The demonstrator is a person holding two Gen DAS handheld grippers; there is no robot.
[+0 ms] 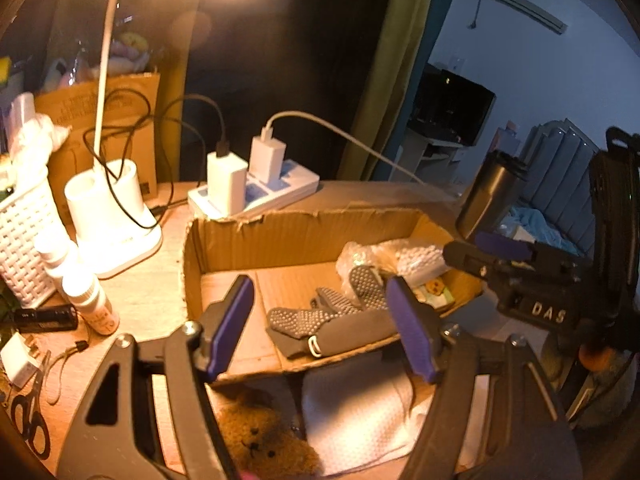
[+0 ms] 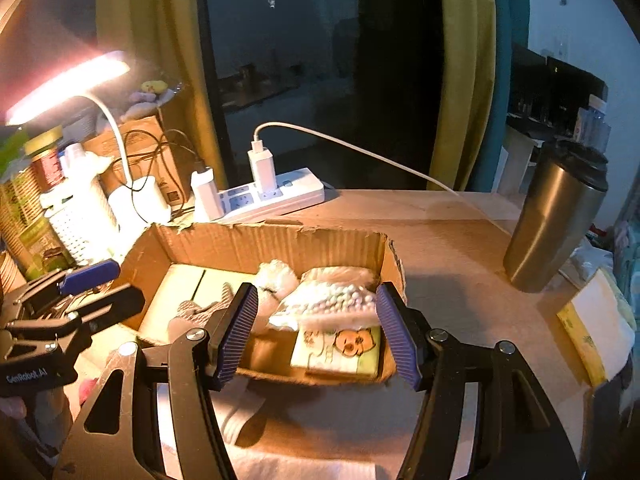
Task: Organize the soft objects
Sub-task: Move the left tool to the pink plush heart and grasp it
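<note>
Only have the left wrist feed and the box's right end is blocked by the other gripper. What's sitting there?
Observer: A tissue pack with a cartoon print, lying flat in the cardboard box, right front corner.
Operator: Anything on top of it?
Observer: A white bubbly bag overlaps its far edge.
Operator: Right gripper holding something?
Observer: No, the right gripper is open and empty, poised over that corner.
</note>
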